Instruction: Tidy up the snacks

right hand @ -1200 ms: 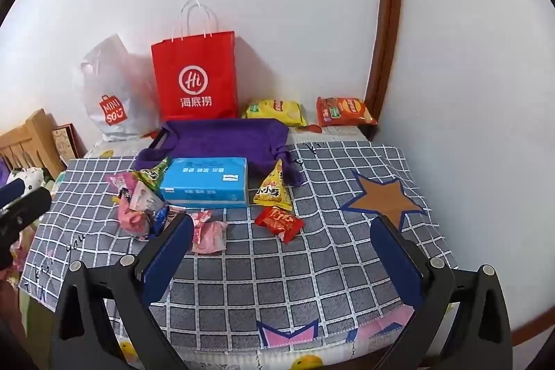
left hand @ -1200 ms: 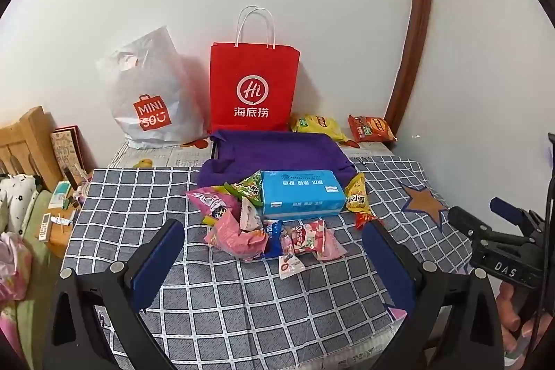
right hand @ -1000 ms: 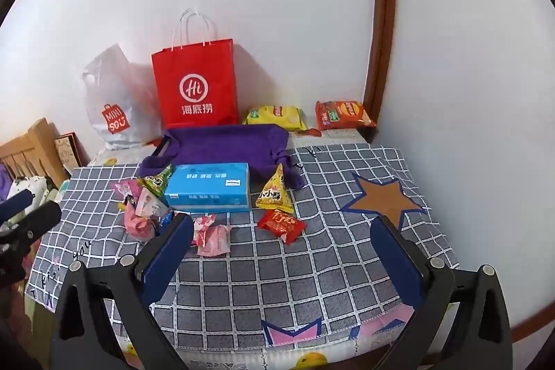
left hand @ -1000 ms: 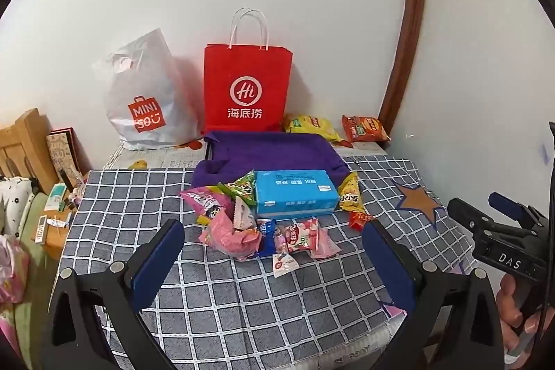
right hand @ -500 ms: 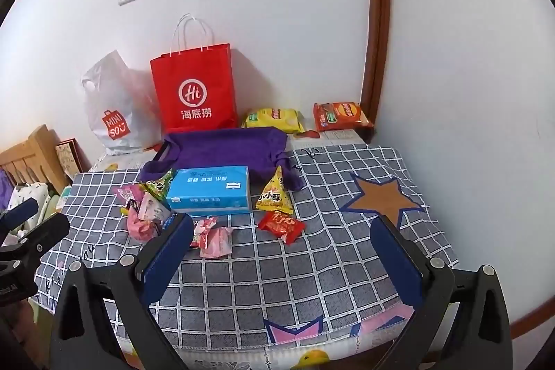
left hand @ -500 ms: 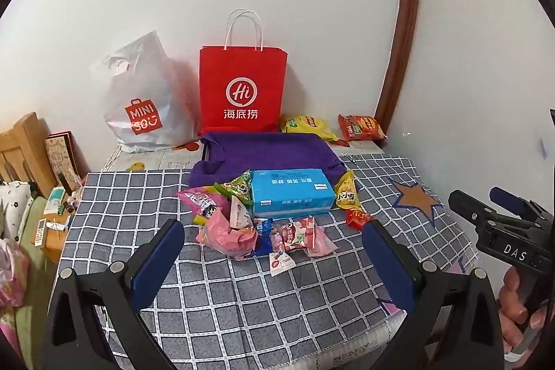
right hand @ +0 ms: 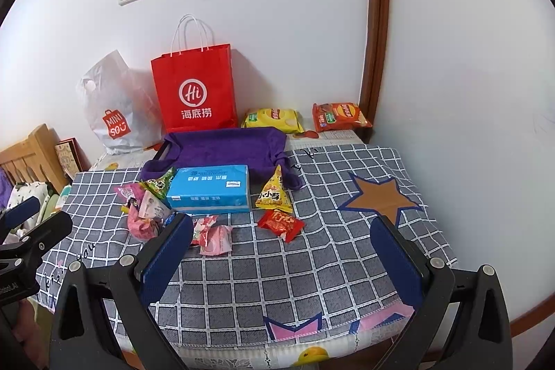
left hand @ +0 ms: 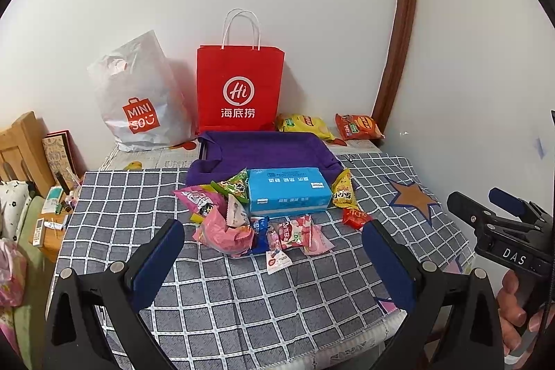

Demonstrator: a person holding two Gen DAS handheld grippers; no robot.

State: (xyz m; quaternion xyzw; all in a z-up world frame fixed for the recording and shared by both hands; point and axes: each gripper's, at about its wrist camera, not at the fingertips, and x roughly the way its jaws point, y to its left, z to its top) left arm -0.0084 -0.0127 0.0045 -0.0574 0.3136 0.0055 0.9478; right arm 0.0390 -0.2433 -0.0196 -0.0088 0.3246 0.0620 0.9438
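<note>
White walls meet at a brown door frame behind a table under a grey checked tablecloth (left hand: 242, 293), and the snacks lie in a loose heap near its middle.

Central to the heap is a blue tissue box (left hand: 288, 193), long axis running left to right, with a purple cloth-lined tray (left hand: 263, 149) just behind it. Left of the box sit a green packet (left hand: 234, 185), a magenta packet (left hand: 197, 198) and a crumpled pink wrapper (left hand: 223, 233); small pink candy packets (left hand: 295, 233) lie in front. Right of the box are a yellow triangular packet (right hand: 274, 193) and a red packet (right hand: 281, 224).

Both grippers hover over the near edge, empty, jaws spread wide. Straight ahead of the left gripper (left hand: 274, 248) lies the pink pile, while the right gripper (right hand: 281, 252) faces the red packet and is the nearer one to it, so that looks the likelier first pick.

Further back, against the wall, stand a red paper bag (left hand: 239, 89) and a white Miniso bag (left hand: 138, 99), with yellow (right hand: 272, 118) and orange chip bags (right hand: 341, 117) in the corner.
</note>
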